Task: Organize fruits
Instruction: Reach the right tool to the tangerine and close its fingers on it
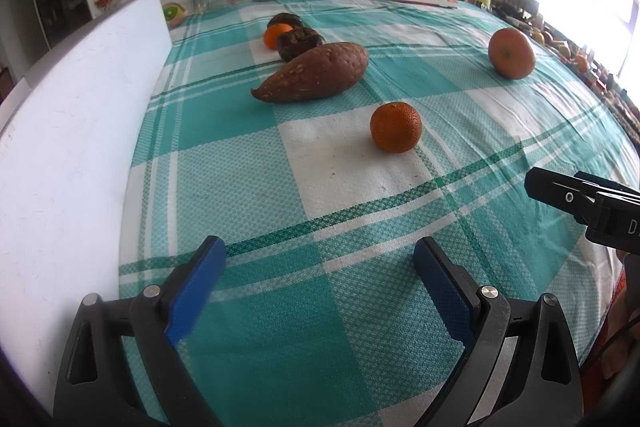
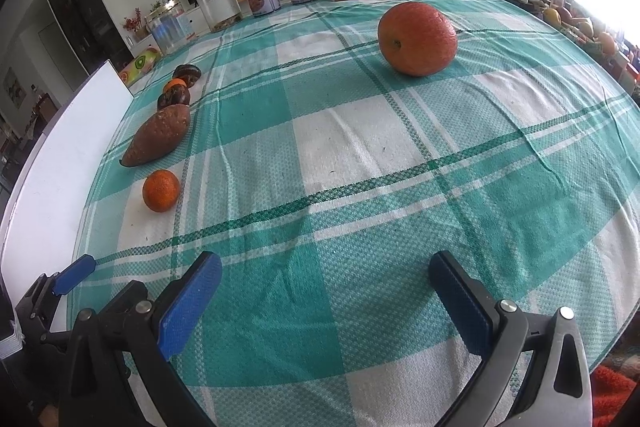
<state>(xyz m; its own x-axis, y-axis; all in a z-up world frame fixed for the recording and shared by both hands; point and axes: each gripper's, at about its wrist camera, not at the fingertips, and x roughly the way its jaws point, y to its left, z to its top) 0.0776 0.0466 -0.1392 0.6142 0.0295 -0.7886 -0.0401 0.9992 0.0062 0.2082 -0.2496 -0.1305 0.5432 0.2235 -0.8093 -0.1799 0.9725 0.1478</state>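
Left tongs (image 1: 316, 291) agape, empty, over checked tabletop (image 1: 360, 307) | right tongs (image 2: 326, 303) likewise spread, holding nothing | small mandarin (image 1: 395, 126) just beyond left tongs, end of row with sweet potato (image 1: 316, 71), dark fruits (image 1: 298, 41) | large orange (image 2: 417, 38) well apart, alone | step: between picks | next: probably right tongs reach forward for orange, carry to row.

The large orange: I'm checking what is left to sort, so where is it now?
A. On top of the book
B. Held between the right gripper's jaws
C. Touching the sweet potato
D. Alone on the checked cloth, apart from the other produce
D: the large orange sits by itself on the checked cloth, well away from the sweet potato and the line of produce behind it.
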